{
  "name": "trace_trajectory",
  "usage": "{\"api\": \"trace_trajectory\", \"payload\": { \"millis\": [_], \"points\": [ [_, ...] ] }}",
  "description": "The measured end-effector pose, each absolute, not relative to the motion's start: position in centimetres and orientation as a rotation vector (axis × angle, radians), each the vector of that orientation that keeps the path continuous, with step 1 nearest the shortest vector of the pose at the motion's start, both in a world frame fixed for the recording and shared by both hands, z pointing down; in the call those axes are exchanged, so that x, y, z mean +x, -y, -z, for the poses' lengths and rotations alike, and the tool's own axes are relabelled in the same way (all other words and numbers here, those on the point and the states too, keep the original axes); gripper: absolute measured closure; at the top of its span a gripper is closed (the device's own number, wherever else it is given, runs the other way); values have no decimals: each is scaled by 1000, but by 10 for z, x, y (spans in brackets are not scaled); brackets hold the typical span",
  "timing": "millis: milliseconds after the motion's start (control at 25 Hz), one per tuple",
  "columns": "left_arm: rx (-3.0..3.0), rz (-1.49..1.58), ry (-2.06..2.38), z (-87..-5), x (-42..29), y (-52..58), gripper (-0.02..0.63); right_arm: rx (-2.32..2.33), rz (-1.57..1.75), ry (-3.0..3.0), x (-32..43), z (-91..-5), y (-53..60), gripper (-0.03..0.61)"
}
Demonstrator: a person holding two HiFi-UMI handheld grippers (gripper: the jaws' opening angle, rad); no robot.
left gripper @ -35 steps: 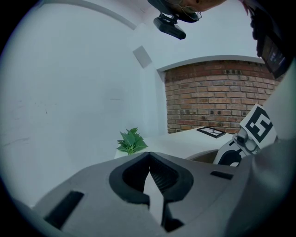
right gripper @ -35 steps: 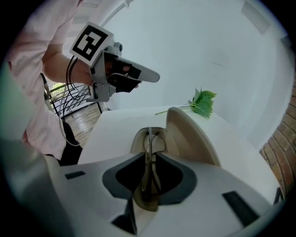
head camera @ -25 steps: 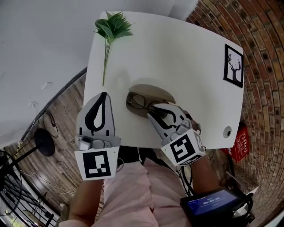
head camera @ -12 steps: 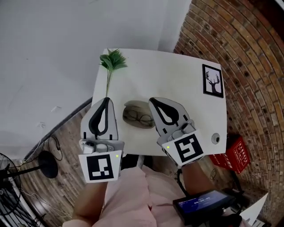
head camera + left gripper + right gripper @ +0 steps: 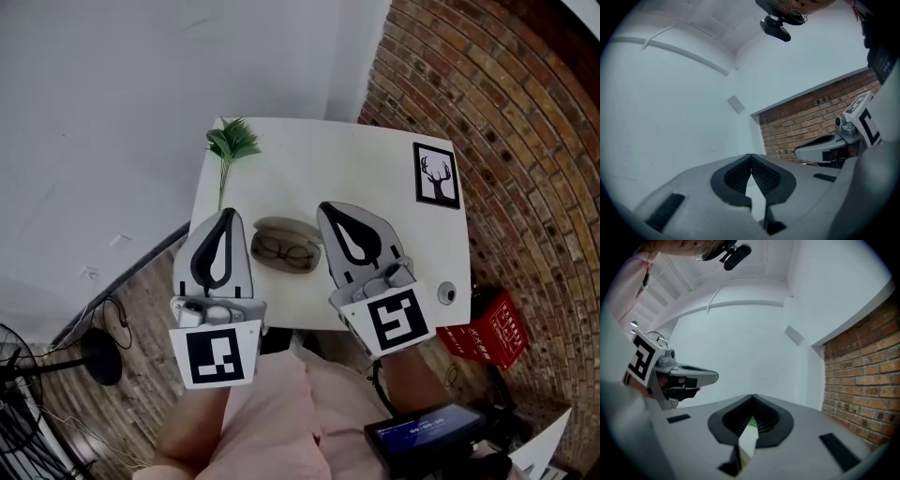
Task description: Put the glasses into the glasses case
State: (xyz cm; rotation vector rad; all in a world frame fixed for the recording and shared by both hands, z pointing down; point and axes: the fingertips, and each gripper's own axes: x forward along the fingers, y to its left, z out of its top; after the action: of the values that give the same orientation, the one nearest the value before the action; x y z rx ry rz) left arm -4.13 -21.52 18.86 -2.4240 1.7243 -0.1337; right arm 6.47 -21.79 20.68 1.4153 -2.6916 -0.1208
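An open beige glasses case point(image 5: 284, 246) lies on the white table point(image 5: 356, 187), and dark-rimmed glasses point(image 5: 287, 251) rest inside it. My left gripper point(image 5: 223, 213) is held above the table's near edge, left of the case, shut and empty. My right gripper point(image 5: 330, 210) hovers to the right of the case, also shut with nothing in it. In the left gripper view the left gripper point(image 5: 751, 156) points at a white wall, with the right gripper point(image 5: 834, 143) beside it. The right gripper point(image 5: 752, 397) likewise faces the wall, the left gripper point(image 5: 679, 376) at its side.
A green leafy sprig point(image 5: 231, 146) lies at the table's far left corner. A framed deer picture point(image 5: 437, 175) lies at the far right. A red box point(image 5: 486, 328) stands on the brick floor to the right. A dark stand point(image 5: 98, 354) sits on the floor at left.
The right gripper has lifted off the glasses in the case and drawn back level with the left one. The head view has pulled away, so the table looks smaller.
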Motion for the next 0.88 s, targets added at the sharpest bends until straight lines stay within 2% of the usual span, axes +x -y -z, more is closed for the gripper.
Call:
{"api": "trace_trajectory", "payload": {
  "millis": [880],
  "points": [
    [-2450, 154, -1718, -198, -40, 217, 605, 1413, 109, 2703, 62, -209, 216, 574]
  ]
}}
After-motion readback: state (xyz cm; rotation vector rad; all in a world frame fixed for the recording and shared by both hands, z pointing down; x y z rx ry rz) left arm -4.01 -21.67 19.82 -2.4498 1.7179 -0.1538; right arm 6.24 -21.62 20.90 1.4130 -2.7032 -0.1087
